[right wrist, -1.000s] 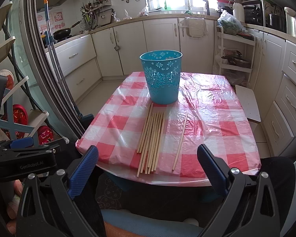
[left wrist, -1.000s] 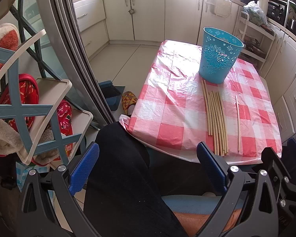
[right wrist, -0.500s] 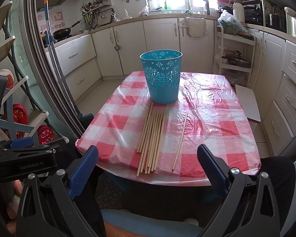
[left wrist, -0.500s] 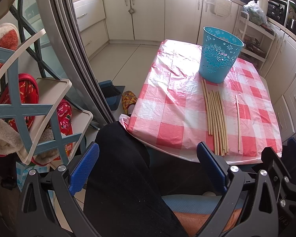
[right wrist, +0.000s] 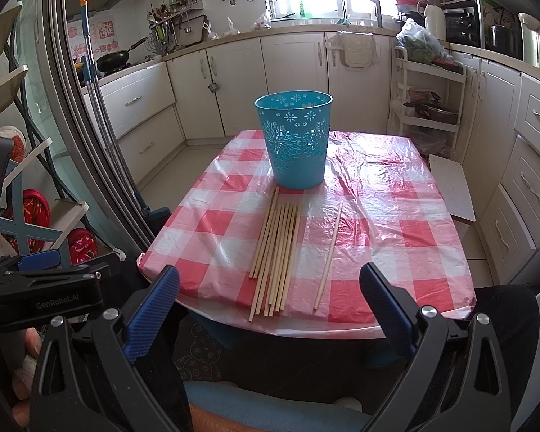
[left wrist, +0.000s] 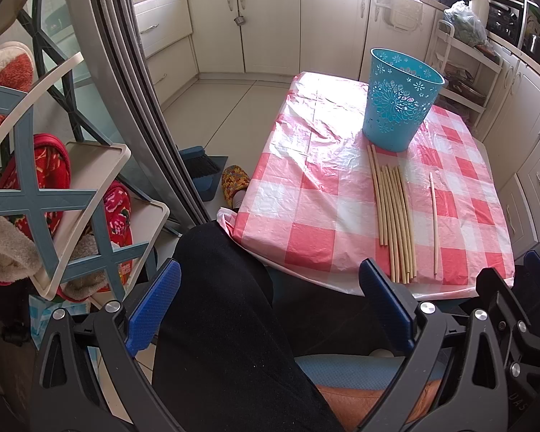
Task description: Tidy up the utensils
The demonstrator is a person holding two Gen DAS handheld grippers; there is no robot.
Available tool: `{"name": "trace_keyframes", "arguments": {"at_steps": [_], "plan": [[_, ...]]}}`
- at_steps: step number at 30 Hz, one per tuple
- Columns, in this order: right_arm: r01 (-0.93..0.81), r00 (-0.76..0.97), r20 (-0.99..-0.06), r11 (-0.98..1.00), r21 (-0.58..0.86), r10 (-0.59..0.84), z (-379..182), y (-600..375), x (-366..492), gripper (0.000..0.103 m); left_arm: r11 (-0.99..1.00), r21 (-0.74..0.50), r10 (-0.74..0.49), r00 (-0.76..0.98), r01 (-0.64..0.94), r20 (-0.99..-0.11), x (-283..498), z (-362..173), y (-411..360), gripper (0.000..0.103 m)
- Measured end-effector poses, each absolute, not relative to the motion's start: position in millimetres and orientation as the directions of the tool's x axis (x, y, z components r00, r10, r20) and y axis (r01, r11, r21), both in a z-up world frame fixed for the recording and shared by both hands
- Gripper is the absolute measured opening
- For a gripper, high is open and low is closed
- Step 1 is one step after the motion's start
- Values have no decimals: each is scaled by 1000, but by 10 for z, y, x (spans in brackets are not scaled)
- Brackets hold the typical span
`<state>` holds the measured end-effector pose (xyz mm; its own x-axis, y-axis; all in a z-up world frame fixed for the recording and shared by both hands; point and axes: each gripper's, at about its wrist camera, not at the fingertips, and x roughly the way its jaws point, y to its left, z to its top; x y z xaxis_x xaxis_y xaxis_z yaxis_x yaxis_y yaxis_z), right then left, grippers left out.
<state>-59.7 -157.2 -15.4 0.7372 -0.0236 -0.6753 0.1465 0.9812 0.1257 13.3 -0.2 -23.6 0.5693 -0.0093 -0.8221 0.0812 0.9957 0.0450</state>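
A bundle of several pale wooden chopsticks [right wrist: 275, 255] [left wrist: 394, 216] lies on the red-and-white checked table [right wrist: 378, 237] [left wrist: 306, 187], running from its near edge toward a turquoise perforated basket [right wrist: 295, 144] [left wrist: 399, 108]. One lone chopstick [right wrist: 328, 255] [left wrist: 434, 223] rests apart, to the right of the bundle. My right gripper [right wrist: 268, 309] is open, held low before the table's near edge with nothing between its blue pads. My left gripper [left wrist: 268, 306] is open too, hanging left of the table over a person's black-clad leg [left wrist: 226, 306].
A shoe rack with slippers [left wrist: 54, 187] stands at the left beside a grey sliding door frame [left wrist: 126, 82]. White kitchen cabinets [right wrist: 291, 72] line the back and right. A white trolley shelf [right wrist: 428, 108] stands behind the table. A slippered foot [left wrist: 235, 183] rests on the floor.
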Motion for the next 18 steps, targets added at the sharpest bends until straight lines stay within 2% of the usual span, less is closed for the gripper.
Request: {"name": "trace_keyframes", "arguments": {"at_steps": [18], "plan": [[161,735,-677,980,120,-38,-194,-1610,-588,96,996,49,-5,569,80,-822,135,-243,-2,95]]}}
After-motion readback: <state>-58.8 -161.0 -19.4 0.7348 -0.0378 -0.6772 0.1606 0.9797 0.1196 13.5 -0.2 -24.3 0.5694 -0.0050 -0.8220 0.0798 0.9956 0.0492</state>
